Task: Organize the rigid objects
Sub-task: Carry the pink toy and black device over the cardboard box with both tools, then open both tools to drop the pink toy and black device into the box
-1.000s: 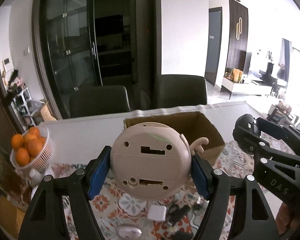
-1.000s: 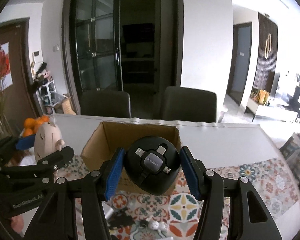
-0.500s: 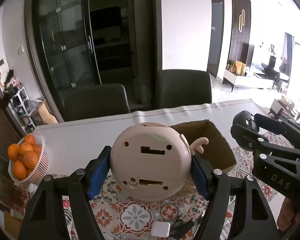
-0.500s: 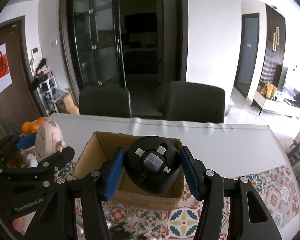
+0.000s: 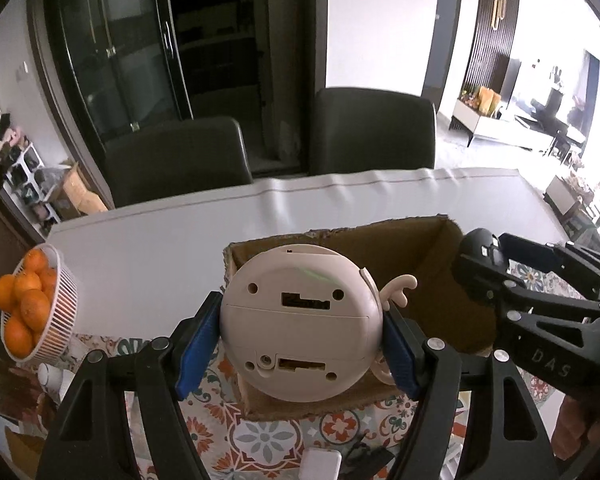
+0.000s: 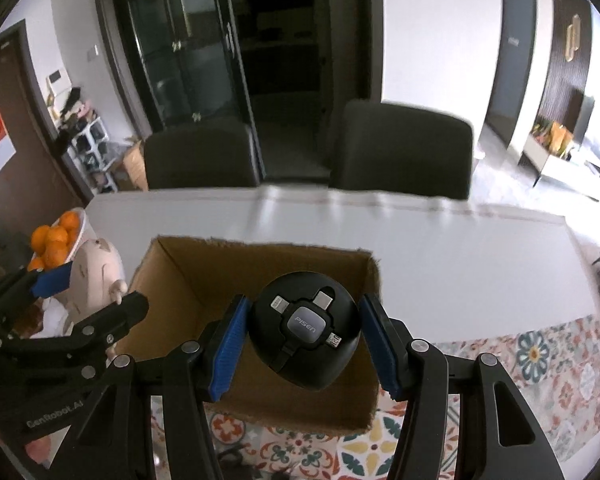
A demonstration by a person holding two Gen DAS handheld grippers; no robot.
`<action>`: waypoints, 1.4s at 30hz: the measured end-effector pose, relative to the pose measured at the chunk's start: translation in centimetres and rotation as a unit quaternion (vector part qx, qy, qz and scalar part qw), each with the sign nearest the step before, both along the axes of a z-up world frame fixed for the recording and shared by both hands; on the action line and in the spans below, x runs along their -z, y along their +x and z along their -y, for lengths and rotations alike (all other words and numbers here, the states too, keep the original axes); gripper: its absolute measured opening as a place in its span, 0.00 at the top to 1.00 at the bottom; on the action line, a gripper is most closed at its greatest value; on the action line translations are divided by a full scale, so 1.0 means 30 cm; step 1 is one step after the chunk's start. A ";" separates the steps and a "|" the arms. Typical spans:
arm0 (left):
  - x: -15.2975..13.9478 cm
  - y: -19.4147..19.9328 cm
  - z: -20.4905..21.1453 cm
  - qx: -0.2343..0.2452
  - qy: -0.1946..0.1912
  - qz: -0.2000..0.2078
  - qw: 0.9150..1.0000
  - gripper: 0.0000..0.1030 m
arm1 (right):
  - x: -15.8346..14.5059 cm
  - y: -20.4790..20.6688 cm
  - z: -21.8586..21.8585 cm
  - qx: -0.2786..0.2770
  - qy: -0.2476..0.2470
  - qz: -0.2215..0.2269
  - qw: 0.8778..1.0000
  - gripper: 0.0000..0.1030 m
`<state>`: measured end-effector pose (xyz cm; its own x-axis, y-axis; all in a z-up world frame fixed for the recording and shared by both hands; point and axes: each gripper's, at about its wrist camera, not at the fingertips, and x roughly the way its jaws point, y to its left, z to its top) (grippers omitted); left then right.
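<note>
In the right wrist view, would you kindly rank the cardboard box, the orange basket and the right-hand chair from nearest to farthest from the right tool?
1. Cardboard box, directly below.
2. Orange basket, far left.
3. Right-hand chair, behind the table.

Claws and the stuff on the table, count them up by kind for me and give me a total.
Claws: 2, left and right
Beige round toy: 1
Black cable reel: 1
Cardboard box: 1
Basket of oranges: 1
Small white block: 1
Total: 7
</note>
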<state>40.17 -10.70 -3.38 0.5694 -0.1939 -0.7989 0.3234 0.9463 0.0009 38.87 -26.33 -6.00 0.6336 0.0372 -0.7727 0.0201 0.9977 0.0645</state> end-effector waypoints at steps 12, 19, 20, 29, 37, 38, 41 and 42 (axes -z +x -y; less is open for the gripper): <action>0.098 0.096 0.032 -0.002 0.024 -0.057 0.998 0.29 | 0.130 0.095 0.023 0.009 0.012 -0.058 0.998 0.45; 0.136 0.113 0.047 -0.002 0.033 -0.071 0.997 0.29 | 0.162 0.117 0.038 0.014 0.010 -0.069 0.997 0.44; 0.135 0.115 0.049 -0.002 0.033 -0.069 0.997 0.29 | 0.160 0.119 0.039 0.012 0.010 -0.069 0.997 0.44; 0.126 0.077 0.039 -0.012 0.047 -0.055 0.997 0.25 | 0.155 0.081 0.044 0.015 0.002 -0.066 0.998 0.43; 0.040 -0.021 0.012 -0.010 0.034 -0.017 0.999 0.21 | 0.096 -0.011 0.020 0.017 0.007 -0.033 0.999 0.42; 0.029 -0.035 0.006 -0.010 0.033 -0.012 0.999 0.21 | 0.081 -0.029 0.015 0.019 0.004 -0.025 1.000 0.42; -0.006 -0.084 -0.011 -0.007 0.031 0.006 0.999 0.19 | 0.036 -0.085 -0.002 0.028 -0.010 -0.001 1.000 0.42; -0.012 -0.094 -0.014 -0.006 0.031 0.010 0.999 0.19 | 0.025 -0.100 -0.006 0.028 -0.014 0.005 0.999 0.41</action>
<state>37.35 -10.29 -3.01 0.5872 -0.1368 -0.7978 0.3105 0.9483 0.0660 35.86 -26.14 -6.74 0.6416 -0.0207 -0.7668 0.0764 0.9964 0.0371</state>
